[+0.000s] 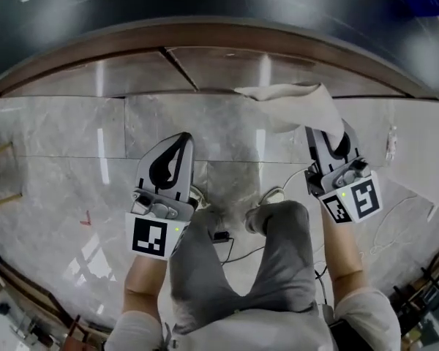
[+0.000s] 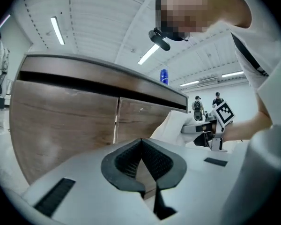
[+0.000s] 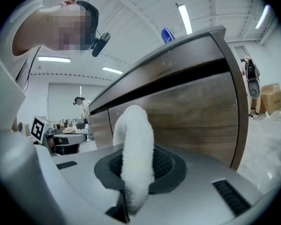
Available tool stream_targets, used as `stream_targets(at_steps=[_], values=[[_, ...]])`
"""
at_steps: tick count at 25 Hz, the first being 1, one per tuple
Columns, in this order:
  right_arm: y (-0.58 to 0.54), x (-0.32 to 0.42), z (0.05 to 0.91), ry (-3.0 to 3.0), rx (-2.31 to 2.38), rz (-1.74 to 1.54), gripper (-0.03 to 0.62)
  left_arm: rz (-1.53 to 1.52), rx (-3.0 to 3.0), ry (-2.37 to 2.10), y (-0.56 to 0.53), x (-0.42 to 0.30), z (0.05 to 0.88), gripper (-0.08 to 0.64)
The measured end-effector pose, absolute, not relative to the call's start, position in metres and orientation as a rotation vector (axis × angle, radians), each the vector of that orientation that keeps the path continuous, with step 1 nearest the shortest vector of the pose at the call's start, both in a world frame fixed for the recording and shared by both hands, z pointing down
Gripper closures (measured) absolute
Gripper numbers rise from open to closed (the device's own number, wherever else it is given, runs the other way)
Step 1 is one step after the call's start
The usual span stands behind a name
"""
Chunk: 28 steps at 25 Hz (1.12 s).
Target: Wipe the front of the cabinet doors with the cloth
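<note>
The floor [image 1: 58,145] is glossy grey stone tile. A wooden cabinet [image 1: 227,64] stands on it just past the fingers [image 1: 174,156] of the left gripper [image 1: 181,139]. Back from those fingers, by the shoes [image 1: 267,196], lies a black cable [image 1: 234,254]. A thin white cable [image 1: 384,229] loops right of the right gripper [image 1: 329,139]. A small red mark [image 1: 85,218], perhaps tape, lies well to the left.

1. We count two grippers: the left hand-held gripper [image 1: 181,139] at lower left of the head view and the right hand-held gripper [image 1: 329,141] at centre right.
2. One cloth [image 1: 293,102], upper centre.
3. Two cabinet doors along the top: the left door [image 1: 95,77] and the right door [image 1: 278,66].
4. One blue object [image 2: 164,76] on the cabinet top.
5. Two distant people at the right of the left gripper view: one person [image 2: 197,104] and a second person [image 2: 218,97].
</note>
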State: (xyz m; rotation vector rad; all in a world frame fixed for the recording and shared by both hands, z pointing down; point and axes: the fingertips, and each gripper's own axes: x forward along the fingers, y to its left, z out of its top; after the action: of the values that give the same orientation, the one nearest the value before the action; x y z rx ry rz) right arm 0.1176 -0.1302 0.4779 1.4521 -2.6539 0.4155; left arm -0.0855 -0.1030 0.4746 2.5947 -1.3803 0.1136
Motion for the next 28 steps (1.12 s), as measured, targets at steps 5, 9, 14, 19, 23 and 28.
stream_targets(at_steps=[5,9,14,19,23,28], values=[[-0.110,0.121,0.387,-2.628,1.438,0.437,0.523,0.150,2.556,-1.365,-0.083,-0.078,0.388,0.541],[-0.094,0.133,0.316,-2.604,1.481,0.437,0.523,0.164,2.579,-1.356,-0.076,-0.073,0.320,0.541],[-0.081,0.147,0.222,-2.576,1.564,0.434,0.523,0.143,2.619,-1.361,-0.076,-0.068,0.222,0.541],[-0.072,0.154,0.120,-2.556,1.667,0.400,0.523,0.133,2.668,-1.369,-0.073,-0.068,0.120,0.541],[-0.060,0.160,0.046,-2.529,1.738,0.355,0.523,0.085,2.688,-1.381,-0.068,-0.069,0.050,0.541],[-0.038,0.178,-0.023,-2.488,1.803,0.339,0.523,0.037,2.702,-1.394,-0.054,-0.062,-0.022,0.541]])
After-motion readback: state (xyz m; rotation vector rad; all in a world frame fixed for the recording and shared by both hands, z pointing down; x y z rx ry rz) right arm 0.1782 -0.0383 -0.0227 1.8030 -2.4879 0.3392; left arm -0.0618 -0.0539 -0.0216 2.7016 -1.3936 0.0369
